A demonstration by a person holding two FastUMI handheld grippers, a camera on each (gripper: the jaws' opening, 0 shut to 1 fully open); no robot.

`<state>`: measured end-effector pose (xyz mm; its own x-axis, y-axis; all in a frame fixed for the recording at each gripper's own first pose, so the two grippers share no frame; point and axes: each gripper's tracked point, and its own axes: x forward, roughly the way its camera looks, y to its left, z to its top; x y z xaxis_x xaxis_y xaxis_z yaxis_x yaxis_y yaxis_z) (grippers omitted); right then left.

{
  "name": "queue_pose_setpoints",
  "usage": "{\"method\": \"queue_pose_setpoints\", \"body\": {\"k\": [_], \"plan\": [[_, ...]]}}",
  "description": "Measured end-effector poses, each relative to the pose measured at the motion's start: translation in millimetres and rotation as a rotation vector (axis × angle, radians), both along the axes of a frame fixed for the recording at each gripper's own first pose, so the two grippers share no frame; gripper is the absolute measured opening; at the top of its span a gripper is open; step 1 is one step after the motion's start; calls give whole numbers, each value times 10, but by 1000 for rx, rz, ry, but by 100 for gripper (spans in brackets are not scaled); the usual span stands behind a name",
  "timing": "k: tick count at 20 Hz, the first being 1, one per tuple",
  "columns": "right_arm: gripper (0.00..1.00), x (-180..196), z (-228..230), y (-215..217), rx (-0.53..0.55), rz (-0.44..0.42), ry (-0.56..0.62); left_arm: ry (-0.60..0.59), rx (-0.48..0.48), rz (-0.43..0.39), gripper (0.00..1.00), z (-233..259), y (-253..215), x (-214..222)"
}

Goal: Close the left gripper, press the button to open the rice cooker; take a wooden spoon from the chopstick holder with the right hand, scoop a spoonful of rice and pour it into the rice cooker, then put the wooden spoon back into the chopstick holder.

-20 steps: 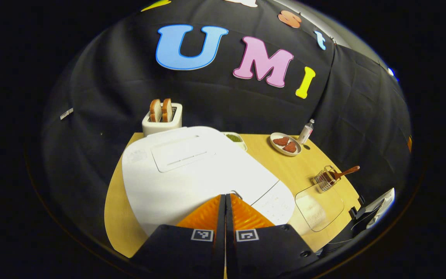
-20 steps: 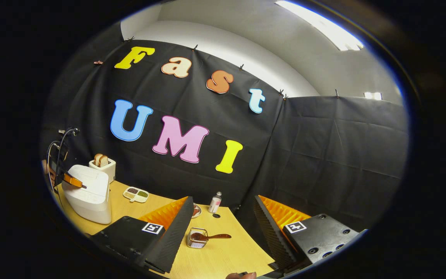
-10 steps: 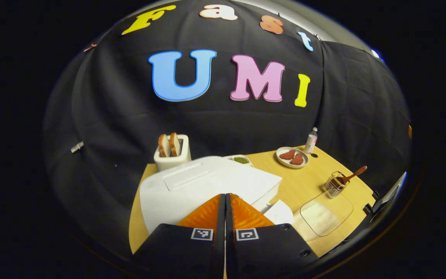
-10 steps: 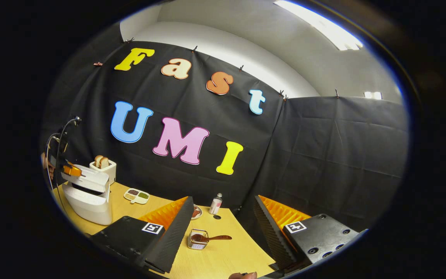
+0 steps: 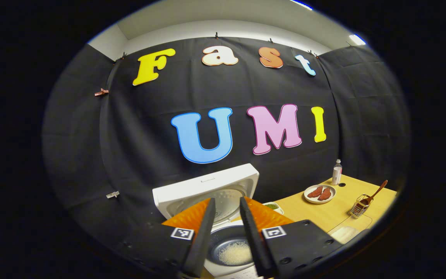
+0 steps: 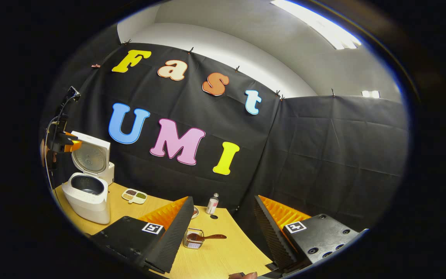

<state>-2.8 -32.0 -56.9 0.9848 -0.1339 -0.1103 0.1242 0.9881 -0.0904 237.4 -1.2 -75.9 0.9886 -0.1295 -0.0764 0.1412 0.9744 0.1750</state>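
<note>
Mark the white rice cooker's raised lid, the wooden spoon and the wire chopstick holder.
white rice cooker's raised lid (image 6: 91, 155), right gripper view, inner face.
wooden spoon (image 6: 214, 236), right gripper view, mid-handle.
wire chopstick holder (image 5: 357, 209), left gripper view, front wall.

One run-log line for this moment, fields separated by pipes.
rice cooker: lid up | left tongs: open, above pot | right tongs: open | wooden spoon: in chopstick holder

The rice cooker (image 6: 87, 193) lid (image 6: 90, 155) is standing upright, leaving the pot mouth open from above. The left claw (image 6: 74, 145) is hovering beside that lid. Bare worktop (image 6: 223, 255) is lying around the chopstick holder (image 6: 193, 238), whose wooden spoon (image 6: 207, 236) handle is sticking sideways.
</note>
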Motion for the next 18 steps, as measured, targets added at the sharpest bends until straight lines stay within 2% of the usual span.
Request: {"method": "queue_pose_setpoints", "body": {"k": [1,2,3,5,12,18], "plan": [[97,-22,-1,-19,-2,1,-1,0,-8,-7,78,31,-36,-66],[98,-47,10,-36,-3,2,-2,-6,-13,-10,75,35,-47,-127],[98,-76,8,-56,-1,3,-2,-9,-15,-6,86,71,-47,-190],[97,-108,0,-88,10,8,0,-27,-33,11,97,162,-23,-357],[97,-97,-163,-152,48,58,21,-77,-118,-3,97,417,-139,-1149],[98,110,-524,-278,78,97,61,-32,-148,25,97,304,-270,-1682]]}}
